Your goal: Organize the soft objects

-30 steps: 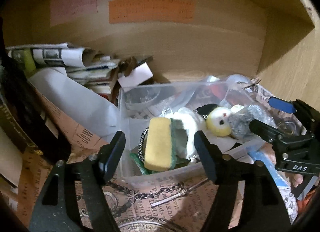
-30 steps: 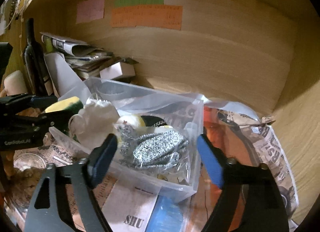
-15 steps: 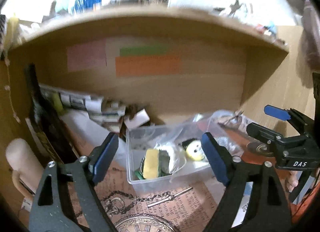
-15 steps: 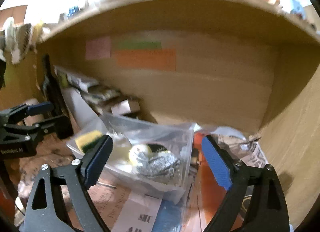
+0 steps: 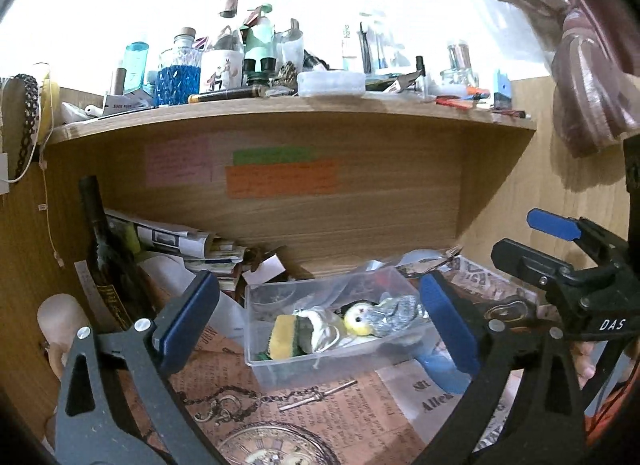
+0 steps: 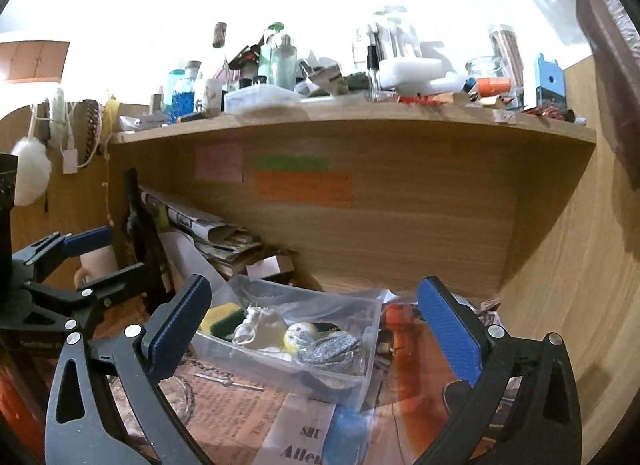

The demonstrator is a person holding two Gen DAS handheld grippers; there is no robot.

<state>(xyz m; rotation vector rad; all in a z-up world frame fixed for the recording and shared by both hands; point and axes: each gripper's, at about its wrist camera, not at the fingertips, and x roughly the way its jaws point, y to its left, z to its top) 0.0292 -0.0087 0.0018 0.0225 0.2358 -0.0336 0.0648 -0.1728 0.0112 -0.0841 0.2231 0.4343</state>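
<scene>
Both grippers, left (image 5: 316, 317) and right (image 6: 316, 325), sit wide and empty, pulled farther back from the bin (image 5: 256, 349) than before; contents blurry.

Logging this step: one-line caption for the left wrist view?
Open left gripper faces a clear bin holding sponge, yellow plush and grey cloth.

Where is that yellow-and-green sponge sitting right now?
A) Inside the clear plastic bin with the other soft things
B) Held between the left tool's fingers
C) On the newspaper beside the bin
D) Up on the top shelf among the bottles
A: the sponge lies inside the clear plastic bin, next to a yellow plush toy; both grippers are open and empty.
</scene>
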